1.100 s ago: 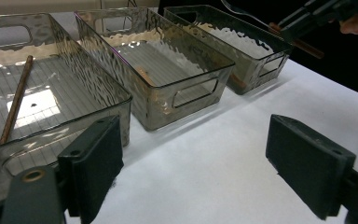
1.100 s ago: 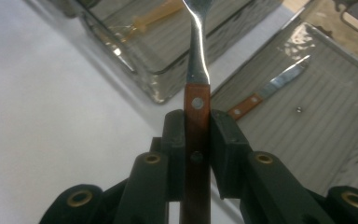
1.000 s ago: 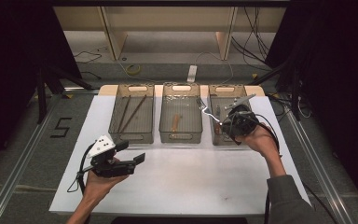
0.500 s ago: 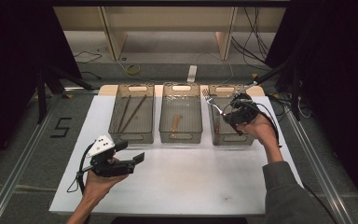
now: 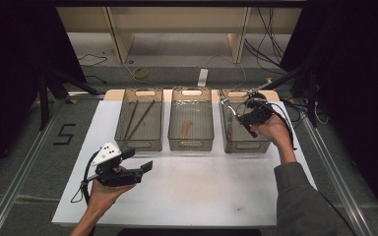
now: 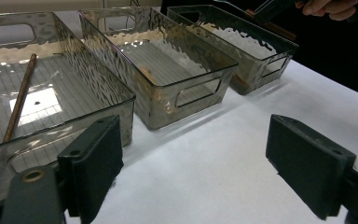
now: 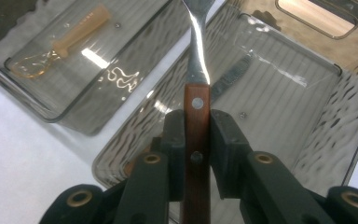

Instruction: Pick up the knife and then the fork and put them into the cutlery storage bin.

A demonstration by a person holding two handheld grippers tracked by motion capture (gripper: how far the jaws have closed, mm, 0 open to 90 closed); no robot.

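Right gripper view is showing the right gripper pinching a fork by its reddish wooden handle, two rivets showing between the black pads, the polished steel neck curving away ahead of the jaws over the right bin. That fork is hanging above this smoky, ribbed clear-plastic bin, where a dark utensil is already lying just beyond the jaw tips. To my eye the grip is sitting on a narrow, smooth handle, so the fork could be pivoting or slipping if the hand is tilting; letting go from this height could be sending hard steel clattering against the thin rippled wall or bouncing it out onto the white tabletop. Off to the jaws' left, the middle bin is holding an amber translucent spoon. In the high view the left gripper is idling with its jaws spread and nothing between them, well short of the left bin with its thin brown chopsticks
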